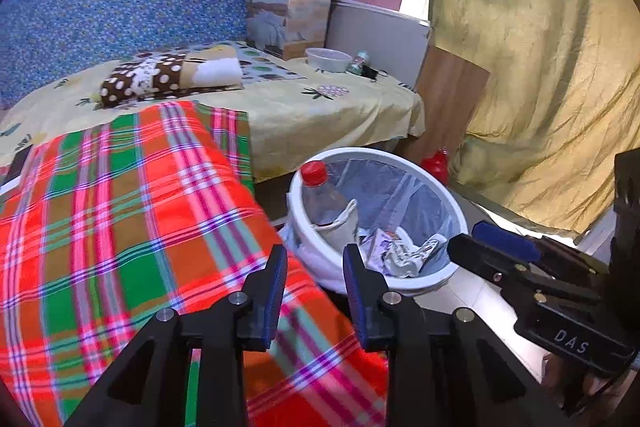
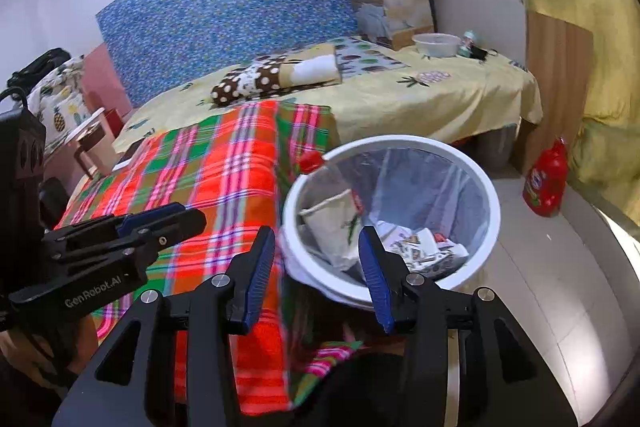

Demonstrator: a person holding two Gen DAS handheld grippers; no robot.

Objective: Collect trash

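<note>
A white bin (image 1: 454, 215) with a clear liner stands on the floor beside a plaid-covered surface. Inside it lie a clear bottle with a red cap (image 1: 320, 195), a paper cup (image 1: 340, 227) and crumpled printed wrappers (image 1: 400, 253). My left gripper (image 1: 316, 263) hovers over the plaid edge at the bin's near rim, open, with nothing between its blue pads. In the right wrist view, my right gripper (image 2: 316, 251) is open and empty above the bin (image 2: 494, 203), with the cup (image 2: 332, 223) and wrappers (image 2: 420, 247) below. Each gripper shows in the other's view: right (image 1: 466, 237), left (image 2: 190, 213).
A red-green plaid cloth (image 1: 140, 207) covers the surface to the left. Behind it is a bed with a yellow sheet (image 1: 320, 107), a pillow (image 1: 168, 75), a bowl (image 1: 328, 59) and a box (image 1: 288, 11). A red bottle (image 2: 546, 183) stands on the tiled floor by a yellow curtain (image 1: 540, 67).
</note>
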